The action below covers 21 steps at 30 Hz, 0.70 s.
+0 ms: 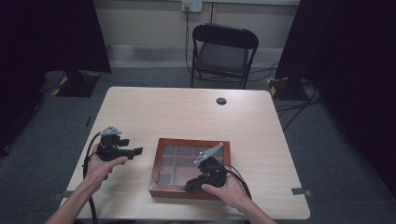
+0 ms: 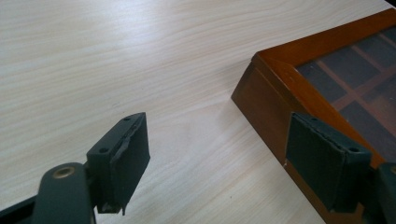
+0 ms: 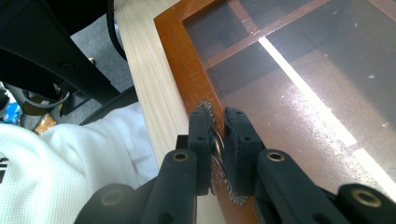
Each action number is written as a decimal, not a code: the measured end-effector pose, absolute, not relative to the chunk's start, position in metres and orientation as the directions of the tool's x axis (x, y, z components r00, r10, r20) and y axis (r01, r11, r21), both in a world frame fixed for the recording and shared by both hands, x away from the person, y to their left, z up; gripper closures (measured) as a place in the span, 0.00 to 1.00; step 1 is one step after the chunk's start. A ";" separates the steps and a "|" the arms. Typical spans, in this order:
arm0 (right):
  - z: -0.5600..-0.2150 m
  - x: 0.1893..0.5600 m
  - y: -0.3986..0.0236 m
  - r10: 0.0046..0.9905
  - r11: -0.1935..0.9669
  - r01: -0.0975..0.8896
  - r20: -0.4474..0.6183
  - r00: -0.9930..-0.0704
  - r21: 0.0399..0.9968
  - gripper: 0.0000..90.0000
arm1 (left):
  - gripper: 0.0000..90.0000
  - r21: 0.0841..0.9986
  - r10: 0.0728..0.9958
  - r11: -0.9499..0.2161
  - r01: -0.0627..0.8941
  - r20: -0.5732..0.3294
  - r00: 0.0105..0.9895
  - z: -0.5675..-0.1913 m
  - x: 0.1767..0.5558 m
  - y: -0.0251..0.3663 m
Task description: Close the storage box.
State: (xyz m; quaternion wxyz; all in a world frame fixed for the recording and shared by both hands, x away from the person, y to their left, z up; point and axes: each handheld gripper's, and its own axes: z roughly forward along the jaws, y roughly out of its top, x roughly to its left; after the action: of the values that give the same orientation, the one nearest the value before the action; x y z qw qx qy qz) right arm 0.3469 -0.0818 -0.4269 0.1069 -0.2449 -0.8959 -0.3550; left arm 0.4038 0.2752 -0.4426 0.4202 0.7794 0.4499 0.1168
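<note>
A pale wood-grain worktop (image 1: 187,112) with rounded corners stands on grey carpet (image 1: 56,140), with a round dark cable port (image 1: 221,101) near its far edge. Beyond it a black folding chair (image 1: 224,53) faces the worktop in front of a light wall, where a cable drops from a socket (image 1: 191,5); black curtains (image 1: 46,32) hang at both sides. A brown wooden box (image 1: 187,168) with a glass lid over dividers lies near the front edge, right of centre. The right gripper (image 3: 218,128) rests on the box's near rim, its jaws clenched on a small toothed metal latch (image 3: 205,108). The left gripper (image 1: 135,151) hovers just beside the box's left side, jaws released with nothing between them.
</note>
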 end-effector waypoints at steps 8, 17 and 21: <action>-0.420 0.354 -0.091 0.418 0.539 0.555 0.371 -0.829 0.634 0.49 | 0.24 0.748 0.806 -0.259 0.611 -0.181 0.563 -0.445 0.408 0.275; -0.407 0.379 -0.149 0.652 0.361 0.649 0.315 -0.689 0.670 0.20 | 0.23 0.742 0.812 -0.282 0.609 -0.154 0.564 -0.442 0.410 0.280; -0.409 0.388 -0.187 0.760 0.279 0.675 0.272 -0.590 0.683 0.16 | 0.23 0.715 0.836 -0.281 0.640 -0.145 0.529 -0.448 0.412 0.288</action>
State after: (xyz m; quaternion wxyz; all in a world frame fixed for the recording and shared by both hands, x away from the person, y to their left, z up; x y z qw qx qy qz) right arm 0.3883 -0.1870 -0.4089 -0.0538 -0.4495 -0.7980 -0.3978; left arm 0.4115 0.2880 -0.4477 0.3754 0.7898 0.4672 0.1301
